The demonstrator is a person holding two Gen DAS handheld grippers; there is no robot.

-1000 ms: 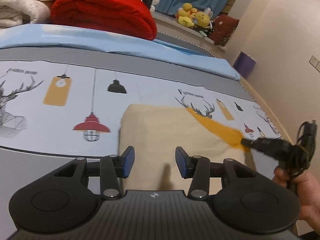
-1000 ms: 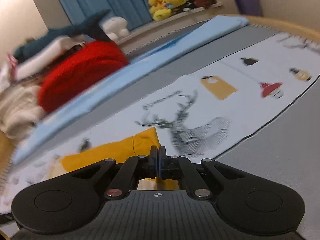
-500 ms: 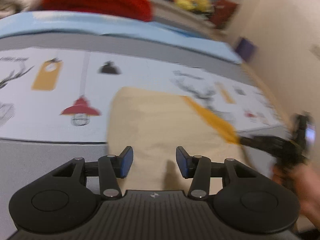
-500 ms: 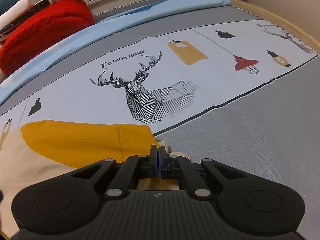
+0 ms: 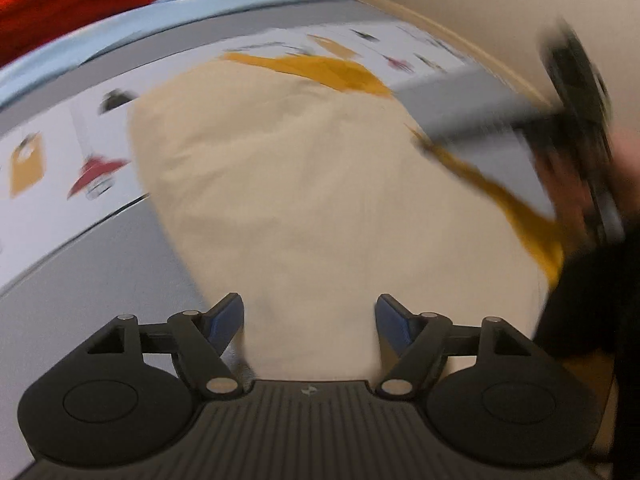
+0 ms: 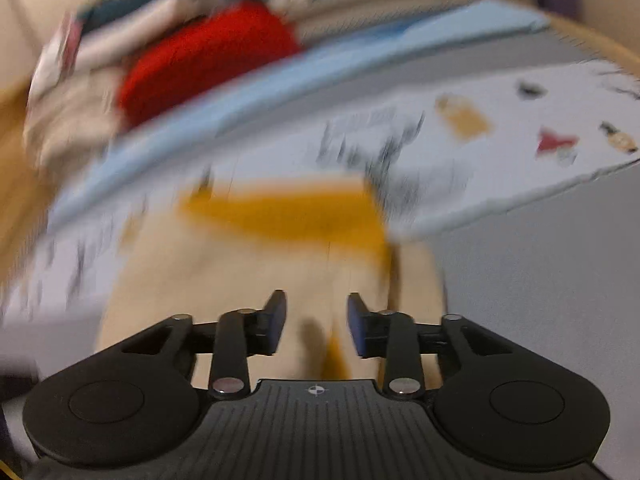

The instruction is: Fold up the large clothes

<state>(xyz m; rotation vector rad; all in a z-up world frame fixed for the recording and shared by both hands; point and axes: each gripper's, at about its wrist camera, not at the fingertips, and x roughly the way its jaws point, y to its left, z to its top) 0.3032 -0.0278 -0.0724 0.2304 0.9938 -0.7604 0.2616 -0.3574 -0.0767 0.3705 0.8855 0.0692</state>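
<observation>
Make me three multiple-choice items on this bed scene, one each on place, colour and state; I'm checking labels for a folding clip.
1. Where does the cream garment lie?
A. on the bedspread
B. on a chair
C. on the floor

2. What colour is the garment's sleeve?
A. green
B. mustard yellow
C. purple

3. How do the right gripper's jaws stand?
A. clamped on the red blanket
B. clamped on a toy
C. apart, pads off the cloth

Answers:
1 A: grey and printed bedspread shows around the garment.
2 B: the yellow panel crosses the cream cloth in the right wrist view.
3 C: the jaws are opening, with a gap between the blue pads and the garment below them.
</observation>
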